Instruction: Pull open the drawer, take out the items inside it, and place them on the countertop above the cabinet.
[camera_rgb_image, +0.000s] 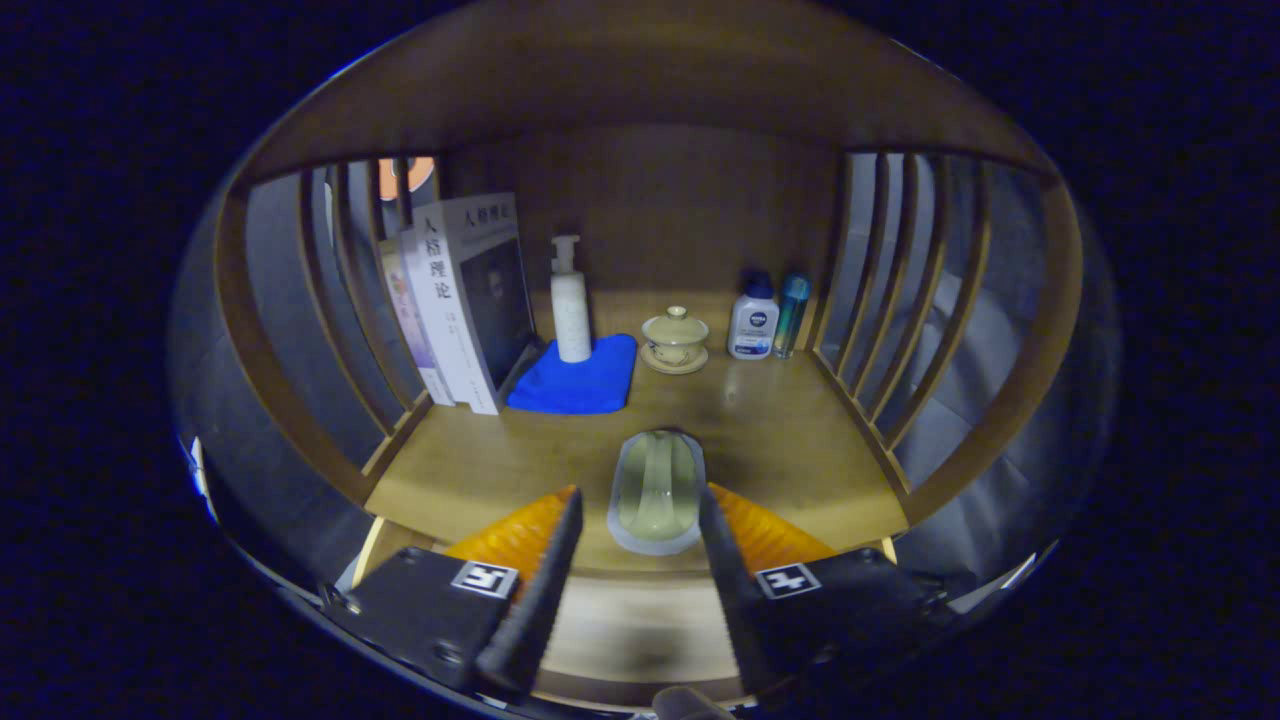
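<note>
A: Gripper view, looking into a wooden shelf bay. Seen between the fingers: a pale green dish (657, 490) with a clear lid, lying on the countertop (790, 440). Fingers of the gripper (634, 548) spread apart, one on each side of the dish, not pressing on it as far as can be told.

B: So set down or about to be lifted?

A: Hard to say from this alone. Judging by the task, likely one item from the drawer now resting on top. Near edge of the dish just ahead of the fingertips, far end pointing away.

B: And beyond it?

A: Further ahead, a lidded teacup (676, 339) on a saucer. Ahead to the left, a blue cloth (580, 385) with a white pump bottle (571, 300) standing on it, then books (465, 300) leaning against the slats. Ahead to the right, a small white bottle (753, 320) and a slim teal one (791, 315), side by side.

B: Drawer?

A: Below the fingers a pale wooden surface, possibly the open drawer, too little visible to tell what remains inside. Probably partway through at least; remaining items unknown.
</note>
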